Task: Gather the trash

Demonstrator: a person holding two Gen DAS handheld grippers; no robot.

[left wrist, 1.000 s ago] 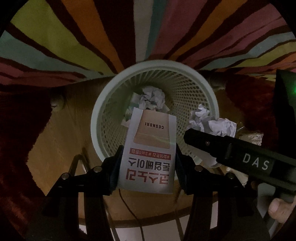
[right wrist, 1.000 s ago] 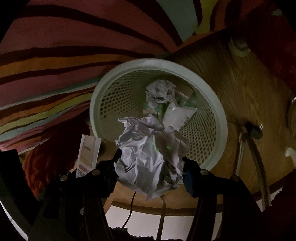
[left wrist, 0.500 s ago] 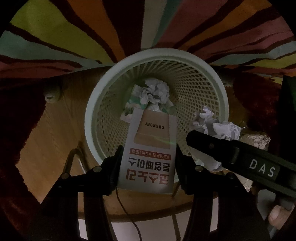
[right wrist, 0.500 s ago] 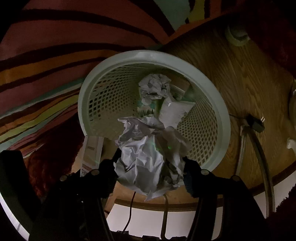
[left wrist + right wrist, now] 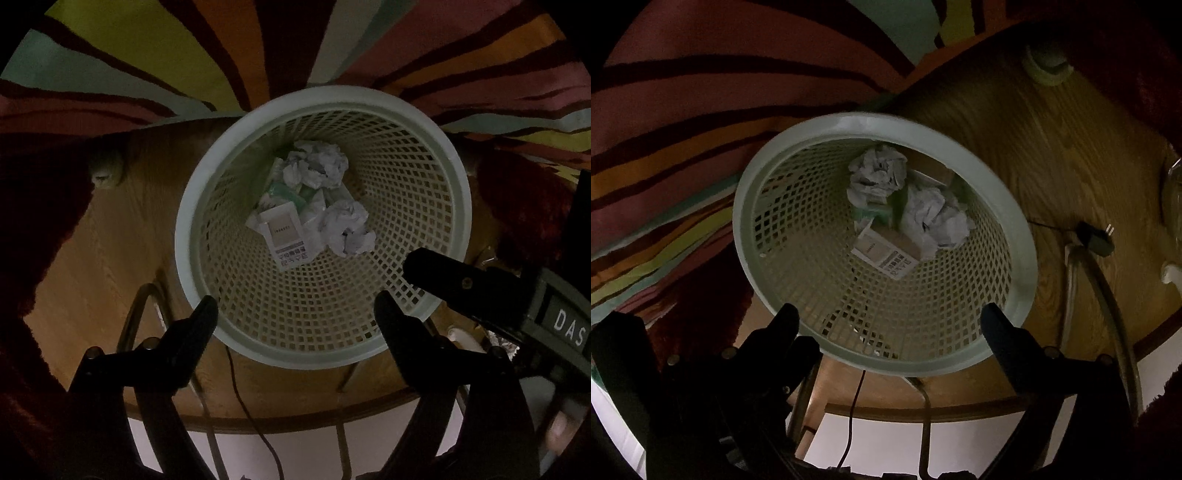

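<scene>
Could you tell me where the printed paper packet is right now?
In both wrist views the paper packet lies at the bottom of the mesh wastebasket, left of a crumpled paper ball.

You are in a dim home living space: beyond your fingers a striped multicoloured rug [image 5: 155, 62] covers the floor, a pale mesh wastebasket [image 5: 424, 206] sits on a round wooden table [image 5: 1071, 166] under them, and a plug adapter [image 5: 1095, 240] lies right.
</scene>
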